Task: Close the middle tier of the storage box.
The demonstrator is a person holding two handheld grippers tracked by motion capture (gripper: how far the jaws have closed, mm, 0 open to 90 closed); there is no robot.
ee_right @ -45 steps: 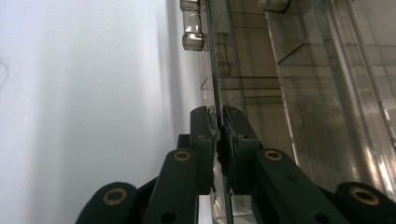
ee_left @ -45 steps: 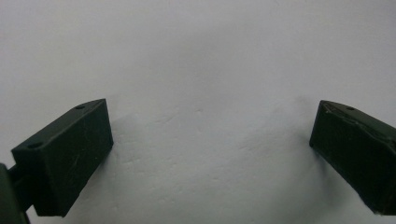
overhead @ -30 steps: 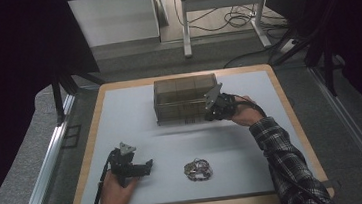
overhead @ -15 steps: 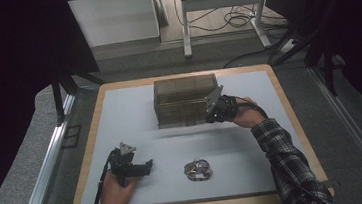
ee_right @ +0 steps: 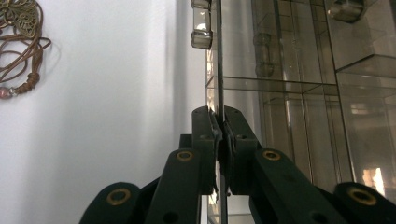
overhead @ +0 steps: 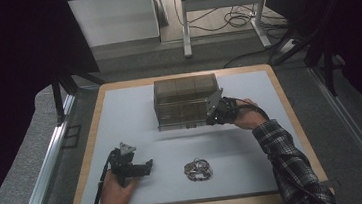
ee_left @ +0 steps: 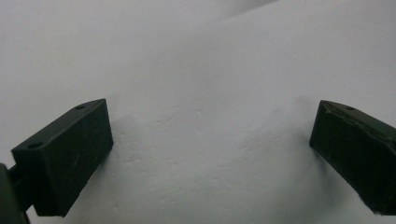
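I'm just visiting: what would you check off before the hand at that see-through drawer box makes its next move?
1. Right gripper shut on the thin front panel of the drawer box: ok.
2. Panel held square between the pads, not slipping: cannot tell.
3. Left gripper open with nothing between its jaws, over bare mat: ok.
4. Left gripper well apart from the box: ok.
5. Necklace lying on the white mat in front of the box, out of the panel's way: ok.
6. Box steadied against sliding when pulled: not ok, nothing braces it.
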